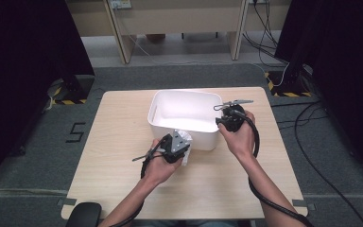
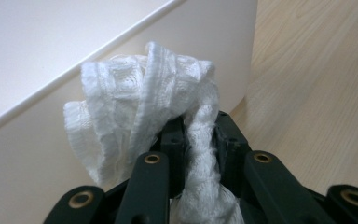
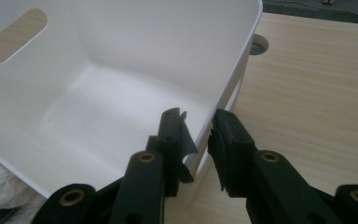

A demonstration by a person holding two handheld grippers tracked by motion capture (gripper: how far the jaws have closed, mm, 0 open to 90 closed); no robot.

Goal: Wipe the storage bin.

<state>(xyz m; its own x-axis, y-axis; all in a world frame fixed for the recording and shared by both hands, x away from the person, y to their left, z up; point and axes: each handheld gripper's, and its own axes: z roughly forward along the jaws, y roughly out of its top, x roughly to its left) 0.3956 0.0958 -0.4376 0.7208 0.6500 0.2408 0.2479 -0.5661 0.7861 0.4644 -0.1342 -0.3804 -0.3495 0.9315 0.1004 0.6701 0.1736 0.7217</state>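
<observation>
The left gripper (image 2: 193,140) pinches a white cloth (image 2: 140,107) at the frame's center; the right gripper (image 3: 198,135) clamps the bin (image 3: 121,93) wall. Next, I think, lift the cloth over the rim.

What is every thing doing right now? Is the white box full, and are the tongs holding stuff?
White bin: upright on the table, nothing inside.
White cloth: bunched up, pinched at the bin's outer wall, not inside it.
Left tongs: shut on the cloth.
Right tongs: closed on the bin's rim, one jaw inside, one outside.
Wooden table: flat, bearing the bin.
</observation>
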